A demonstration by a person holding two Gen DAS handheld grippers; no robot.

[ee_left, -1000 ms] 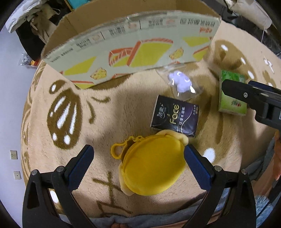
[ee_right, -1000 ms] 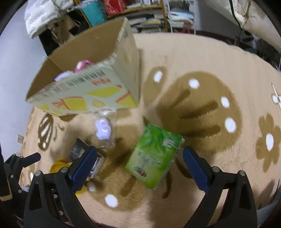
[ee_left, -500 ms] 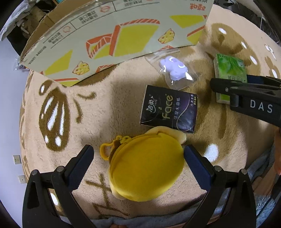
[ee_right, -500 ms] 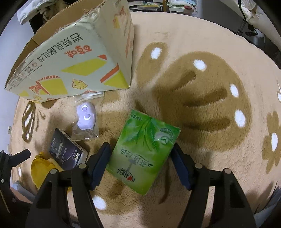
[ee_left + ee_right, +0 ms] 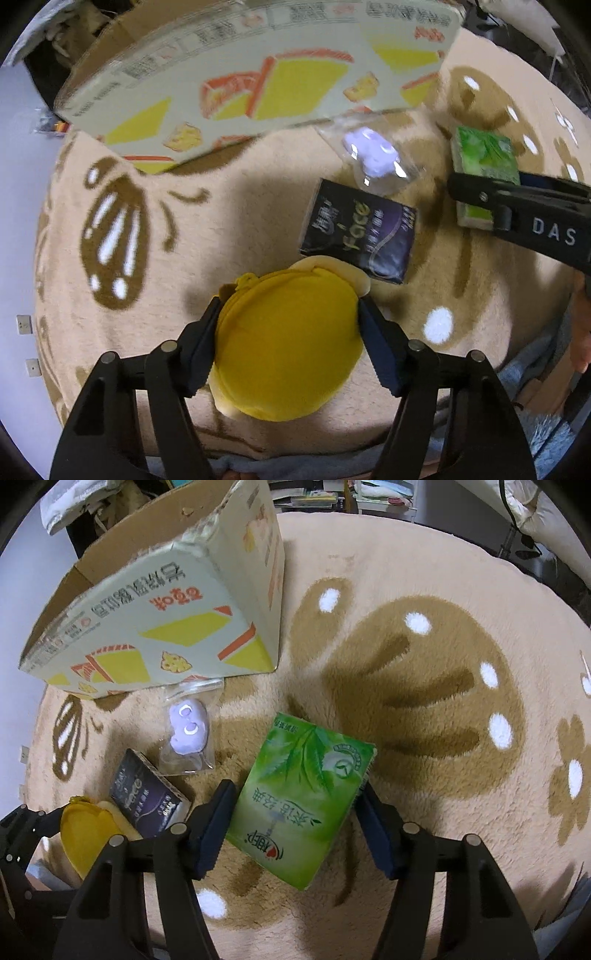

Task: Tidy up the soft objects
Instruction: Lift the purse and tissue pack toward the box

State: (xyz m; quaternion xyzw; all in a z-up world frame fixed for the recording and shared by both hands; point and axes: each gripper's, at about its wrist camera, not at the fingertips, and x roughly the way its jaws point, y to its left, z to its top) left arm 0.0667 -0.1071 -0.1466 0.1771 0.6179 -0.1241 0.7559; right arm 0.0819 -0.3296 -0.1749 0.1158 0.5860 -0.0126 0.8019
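Observation:
My left gripper (image 5: 286, 343) is shut on a round yellow plush pouch (image 5: 288, 343) that rests on the rug; the pouch also shows in the right wrist view (image 5: 86, 830). My right gripper (image 5: 295, 827) is shut on a green tissue pack (image 5: 301, 801), its pads pressing both long sides; the pack also shows in the left wrist view (image 5: 484, 162). A black tissue pack (image 5: 358, 236) (image 5: 147, 799) and a purple toy in a clear bag (image 5: 371, 155) (image 5: 188, 731) lie between them. An open cardboard box (image 5: 240, 81) (image 5: 155, 616) stands behind.
Everything lies on a beige plush rug (image 5: 424, 672) with brown paw and flower patterns. Shelves and clutter (image 5: 332, 494) stand beyond the rug's far edge. The right gripper's black arm (image 5: 535, 225) crosses the right side of the left wrist view.
Both grippers closed from wide open: the left onto the yellow pouch, the right onto the green tissue pack. Both moved down and in toward their objects.

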